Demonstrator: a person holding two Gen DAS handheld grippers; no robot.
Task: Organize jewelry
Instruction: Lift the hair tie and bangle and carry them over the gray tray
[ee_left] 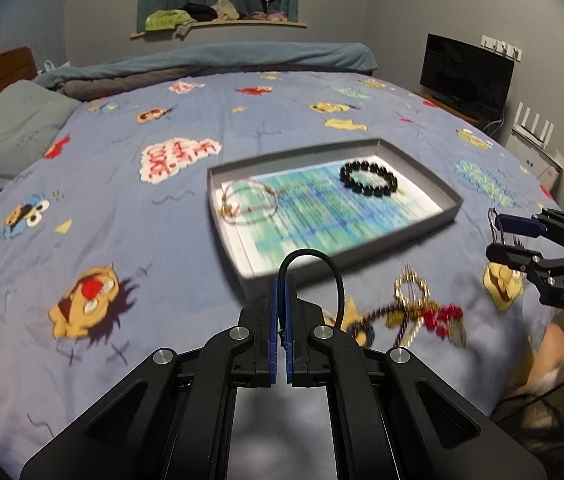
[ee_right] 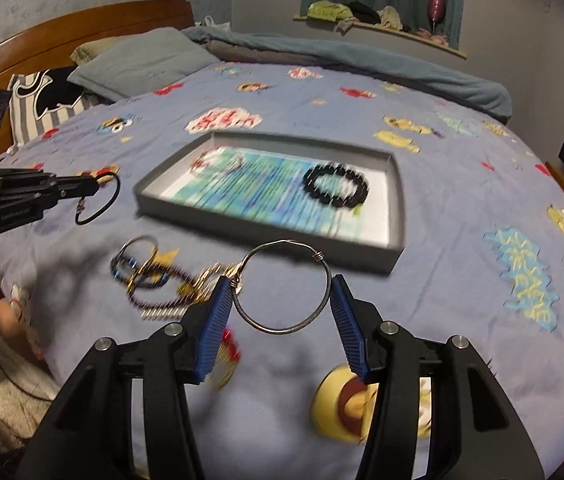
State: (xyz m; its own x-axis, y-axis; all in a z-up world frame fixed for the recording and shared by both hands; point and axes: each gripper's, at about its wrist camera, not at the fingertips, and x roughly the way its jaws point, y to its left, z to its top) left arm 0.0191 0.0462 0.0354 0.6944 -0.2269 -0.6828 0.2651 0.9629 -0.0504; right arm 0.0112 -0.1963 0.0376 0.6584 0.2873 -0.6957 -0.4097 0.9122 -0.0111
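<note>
Blue ribbed pads on the left gripper [ee_left: 282, 300] are pressed together on a thin black cord bracelet [ee_left: 332, 270], whose loop arches up and over beside the fingertips. The right gripper [ee_right: 282, 312] has its jaws part-way spread, and a silver wire bangle [ee_right: 282, 288] spans the gap between them, its rim against both pads, so it looks pinched across its width. Both pieces hang above the bed, not yet over the tray.

Just beyond the grippers, on the blue cartoon-print bedspread [ee_left: 122, 220], lies a tangled heap of jewelry [ee_left: 414, 312]: gold chain, a dark beaded strand, something with red beads, blurred enough that I cannot count the pieces. That heap is what remains to sort.

Farther out sits the shallow grey tray [ee_left: 448, 216], lined with a printed blue-green sheet. Two pieces already lie in it, well apart: a black bead bracelet [ee_left: 368, 178] toward one end and a thin red string bracelet [ee_left: 248, 204] toward the other.

So I would judge the job somewhere around the middle: two items placed, two in hand needing to go into the tray, and the pile beside it untouched.
</note>
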